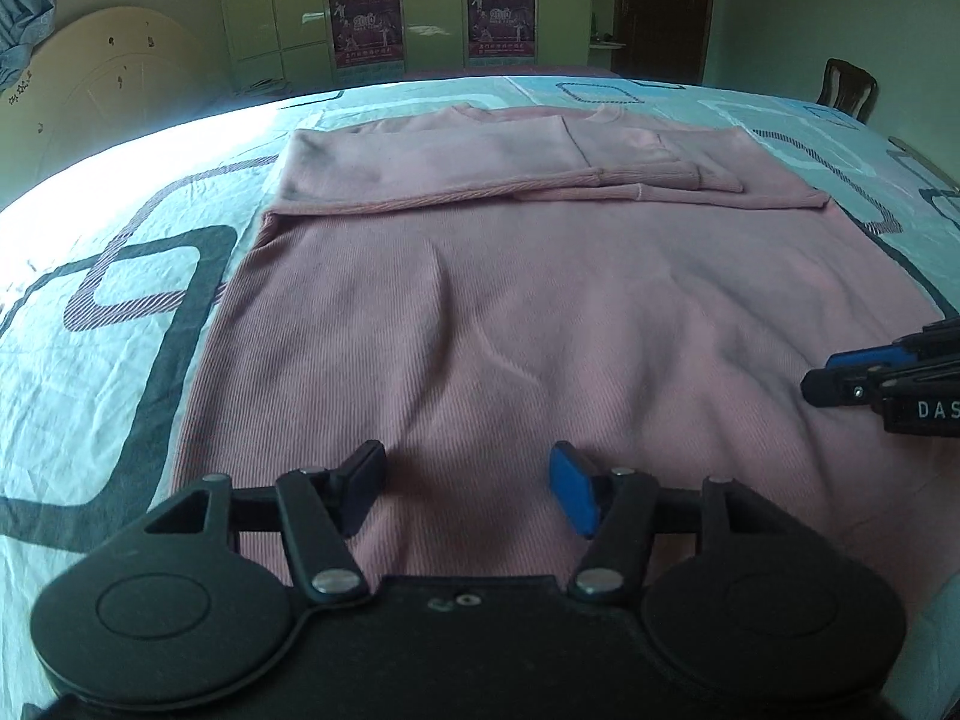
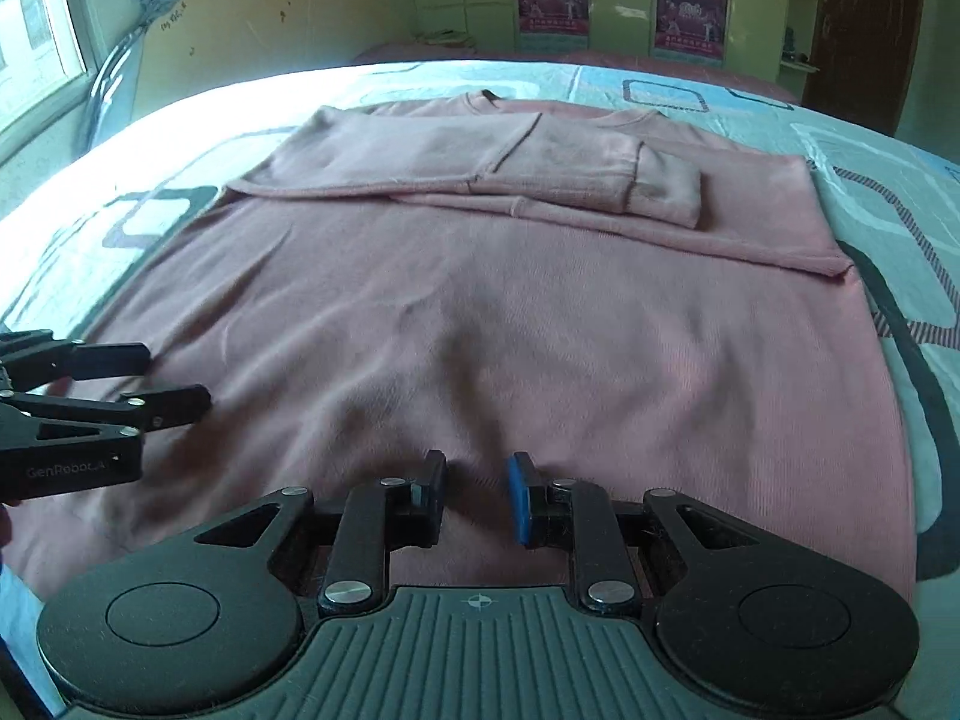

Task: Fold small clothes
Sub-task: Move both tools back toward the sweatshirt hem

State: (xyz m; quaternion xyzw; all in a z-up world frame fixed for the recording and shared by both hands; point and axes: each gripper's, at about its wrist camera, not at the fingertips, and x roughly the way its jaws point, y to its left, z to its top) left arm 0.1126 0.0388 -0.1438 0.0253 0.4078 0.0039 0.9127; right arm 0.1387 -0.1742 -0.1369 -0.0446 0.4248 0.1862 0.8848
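A pink ribbed long-sleeve top lies flat on the bed, neck at the far end. Both sleeves are folded across the chest; they also show in the right wrist view. My left gripper is open and empty just above the near hem. My right gripper is open and empty over the near hem too. In the left wrist view the right gripper enters from the right edge. In the right wrist view the left gripper enters from the left, open.
The top rests on a pale blue bedsheet with dark square patterns. A round wooden board leans on the far left wall. Cupboards with posters stand behind. A chair back is at the far right.
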